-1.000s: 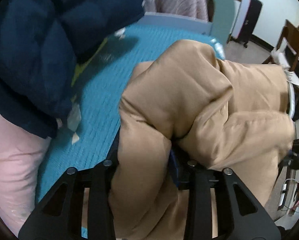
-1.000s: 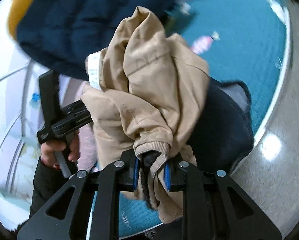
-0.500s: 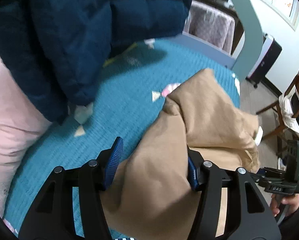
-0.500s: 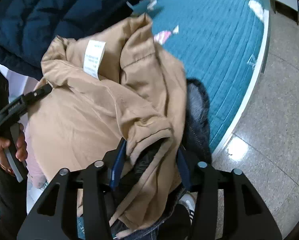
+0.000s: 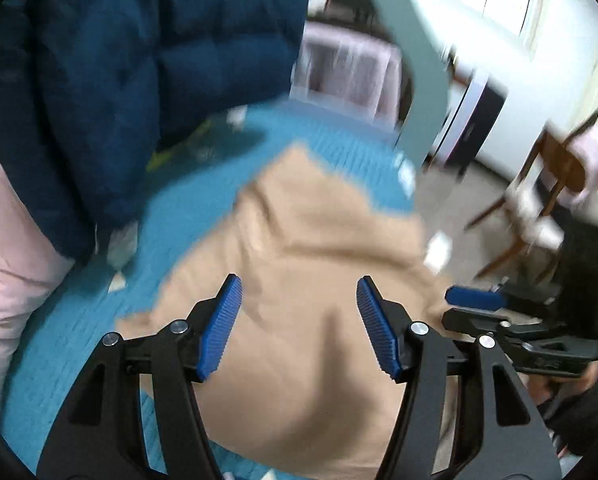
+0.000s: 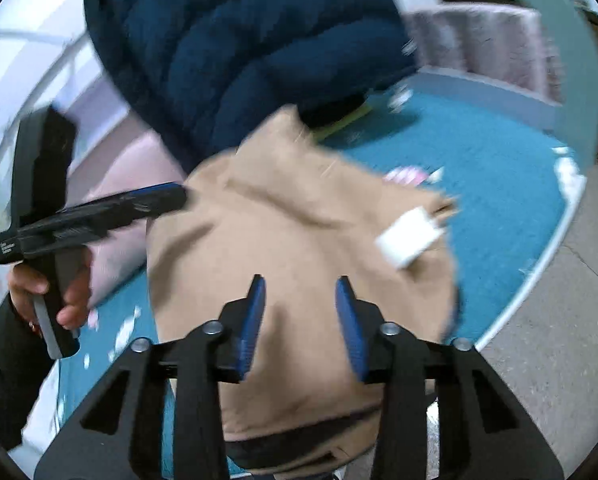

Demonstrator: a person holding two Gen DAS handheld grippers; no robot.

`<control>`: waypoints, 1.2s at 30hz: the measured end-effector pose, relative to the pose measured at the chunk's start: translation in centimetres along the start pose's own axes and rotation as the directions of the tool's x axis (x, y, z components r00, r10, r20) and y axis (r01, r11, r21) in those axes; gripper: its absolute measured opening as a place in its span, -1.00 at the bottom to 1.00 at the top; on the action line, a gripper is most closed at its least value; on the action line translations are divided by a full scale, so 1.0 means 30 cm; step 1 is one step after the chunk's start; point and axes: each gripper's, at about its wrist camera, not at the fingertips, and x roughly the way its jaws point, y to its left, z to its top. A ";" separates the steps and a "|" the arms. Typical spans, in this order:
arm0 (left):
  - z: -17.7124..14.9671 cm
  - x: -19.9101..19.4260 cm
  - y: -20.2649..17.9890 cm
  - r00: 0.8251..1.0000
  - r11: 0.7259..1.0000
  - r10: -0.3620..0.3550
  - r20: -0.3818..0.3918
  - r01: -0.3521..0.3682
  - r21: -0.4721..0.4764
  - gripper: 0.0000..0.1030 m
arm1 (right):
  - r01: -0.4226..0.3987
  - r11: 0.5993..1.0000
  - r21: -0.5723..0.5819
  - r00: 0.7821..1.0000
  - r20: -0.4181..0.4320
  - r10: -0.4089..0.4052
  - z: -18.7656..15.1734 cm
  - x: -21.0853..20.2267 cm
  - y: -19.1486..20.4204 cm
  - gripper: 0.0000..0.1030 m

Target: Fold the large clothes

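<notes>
Lying bunched on the teal knitted bed cover (image 5: 203,216), near the bed's corner edge: large tan fabric jacket (image 5: 307,264), creased, one white care label (image 6: 409,240) sticking up from the right side, dark lining showing at the near hem in the right wrist view. Hovering just above the tan cloth, left tool (image 5: 299,324), blue ribbed pads spread wide, nothing between them but the jacket surface below; contact with the cloth cannot be told through the blur. Poised over the near part of the same jacket, right tool (image 6: 301,324), pads parted to a moderate gap, nothing clamped. Seen from the right wrist view, left tool's black body off to the left of the jacket, tip close to the cloth's left edge, gripped by a bare hand (image 6: 55,292) in a dark sleeve. Seen from the left wrist view, right tool's black frame at the right of the jacket, one blue pad (image 5: 475,300) visible.

Beyond the jacket, hanging or heaped over the far-left part of the bed: dark navy quilted puffer coat (image 5: 139,80). Beside that, at the left edge, pale pink soft bedding (image 5: 7,264). Farther off on the grey floor, to the right: brown wooden chair (image 5: 555,184) draped with pale cloth, and a black-and-white upright appliance (image 5: 479,120) against the wall.
</notes>
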 end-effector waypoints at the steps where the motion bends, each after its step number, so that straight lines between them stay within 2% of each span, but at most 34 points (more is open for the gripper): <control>1: -0.006 0.046 0.006 0.999 1.000 0.025 -0.034 -0.025 -0.011 0.18 | 0.019 1.000 -0.007 0.999 -0.042 -0.020 -0.006 0.066 -0.009 -0.51; 3: -0.014 0.138 0.032 0.995 0.997 0.059 -0.083 -0.063 -0.044 0.18 | 0.037 0.999 -0.003 0.994 -0.100 -0.037 -0.016 0.169 -0.047 -0.54; 5: -0.012 0.185 0.044 0.993 0.996 0.071 -0.098 -0.076 -0.047 0.16 | 0.056 0.998 0.028 0.992 -0.112 -0.053 -0.023 0.230 -0.088 -0.57; 8: -0.008 0.246 0.035 0.983 0.991 0.131 -0.130 -0.135 -0.021 0.16 | 0.082 0.996 0.038 0.989 -0.127 -0.076 -0.020 0.283 -0.114 -0.57; 10: -0.002 0.258 0.029 0.981 0.988 0.151 -0.120 -0.155 -0.020 0.17 | 0.091 0.995 0.042 0.988 -0.130 -0.085 -0.012 0.301 -0.119 -0.57; 12: -0.006 0.223 0.019 0.988 0.990 0.134 -0.071 -0.137 -0.035 0.17 | 0.098 0.994 0.040 0.987 -0.130 -0.092 0.003 0.304 -0.115 -0.57; 14: -0.019 0.154 0.019 0.997 0.996 0.077 0.006 -0.077 -0.050 0.22 | 0.112 0.993 0.039 0.988 -0.107 -0.107 0.004 0.264 -0.093 -0.52; 16: -0.044 0.059 0.028 0.996 0.996 0.029 0.078 -0.023 -0.081 0.45 | 0.138 0.990 0.025 0.988 -0.069 -0.136 -0.013 0.181 -0.043 -0.43; 17: -0.068 0.000 0.037 0.993 0.995 0.012 0.118 0.000 -0.101 0.46 | 0.135 0.991 0.020 0.990 -0.051 -0.134 -0.017 0.145 -0.017 -0.42; 20: -0.141 -0.100 0.065 0.987 0.993 0.010 0.158 0.009 -0.122 0.46 | 0.053 0.999 -0.002 0.999 0.002 -0.053 -0.051 0.018 0.113 -0.19; 22: -0.193 -0.138 0.082 0.987 0.991 0.027 0.160 -0.005 -0.137 0.51 | 0.030 0.998 -0.051 1.000 -0.005 -0.030 -0.087 -0.013 0.208 -0.16; 23: -0.243 -0.156 0.092 0.987 0.987 0.066 0.146 -0.043 -0.153 0.52 | 0.031 0.996 -0.083 0.999 -0.014 -0.033 -0.118 -0.016 0.255 -0.16; 26: -0.371 -0.164 0.109 0.994 0.981 0.076 0.084 -0.059 -0.187 0.54 | 0.112 0.982 -0.155 0.986 -0.103 -0.129 -0.201 0.078 0.308 -0.17; 30: -0.540 -0.157 0.145 0.996 0.961 0.085 0.016 -0.078 -0.266 0.55 | 0.263 0.946 -0.188 0.942 -0.160 -0.294 -0.270 0.208 0.252 -0.15; 33: -0.637 -0.164 0.152 0.995 0.950 0.102 -0.025 -0.104 -0.294 0.55 | 0.310 0.936 -0.167 0.935 -0.127 -0.332 -0.287 0.183 0.276 -0.11; 36: -0.688 -0.205 0.143 0.993 0.946 0.118 -0.012 -0.116 -0.302 0.68 | 0.346 0.918 -0.192 0.929 -0.066 -0.364 -0.301 0.133 0.355 -0.03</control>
